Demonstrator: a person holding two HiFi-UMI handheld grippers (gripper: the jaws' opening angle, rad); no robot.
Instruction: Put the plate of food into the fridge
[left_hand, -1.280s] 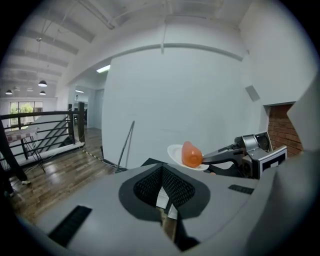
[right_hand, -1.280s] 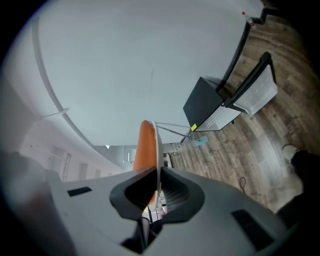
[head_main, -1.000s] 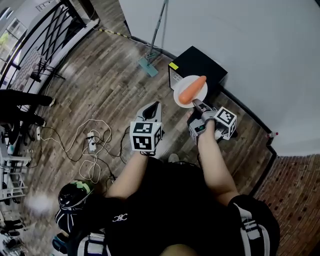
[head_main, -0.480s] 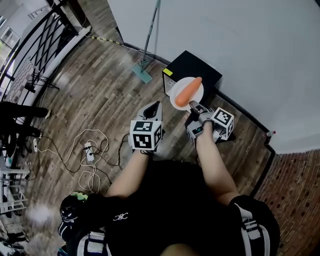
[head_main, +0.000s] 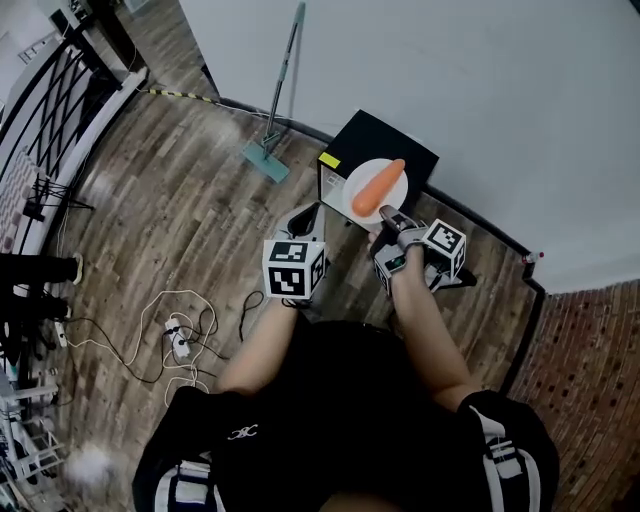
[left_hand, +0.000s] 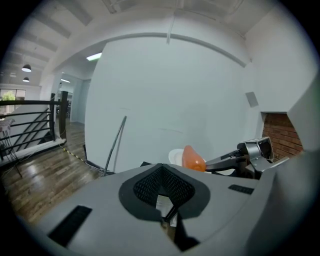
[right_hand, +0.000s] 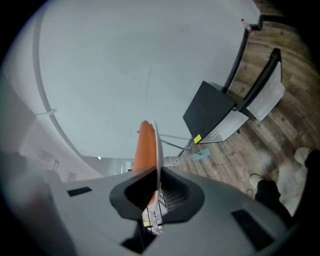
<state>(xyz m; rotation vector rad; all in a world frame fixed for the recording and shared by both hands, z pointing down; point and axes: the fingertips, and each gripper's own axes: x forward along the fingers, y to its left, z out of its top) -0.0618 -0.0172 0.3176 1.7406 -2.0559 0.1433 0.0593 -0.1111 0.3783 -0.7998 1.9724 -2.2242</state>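
Right gripper (head_main: 386, 214) clamped on the rim of the white plate (head_main: 372, 192) carrying a carrot (head_main: 380, 186). In the head view the plate is held above the black fridge (head_main: 385, 135), covering part of its top and front. Right gripper view: plate edge-on, carrot's near end hidden behind the jaws. Fridge interior can't be made out. Left gripper (head_main: 312, 212) just beside the fridge, jaws together, empty.

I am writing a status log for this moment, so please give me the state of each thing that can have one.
right gripper: shut on the plate's rim.
left gripper: shut, empty.
plate: held in the air, not yet in the fridge.
carrot: lying on the plate.
fridge: standing on the floor by the wall; door state unclear.
mop: leaning against the wall.
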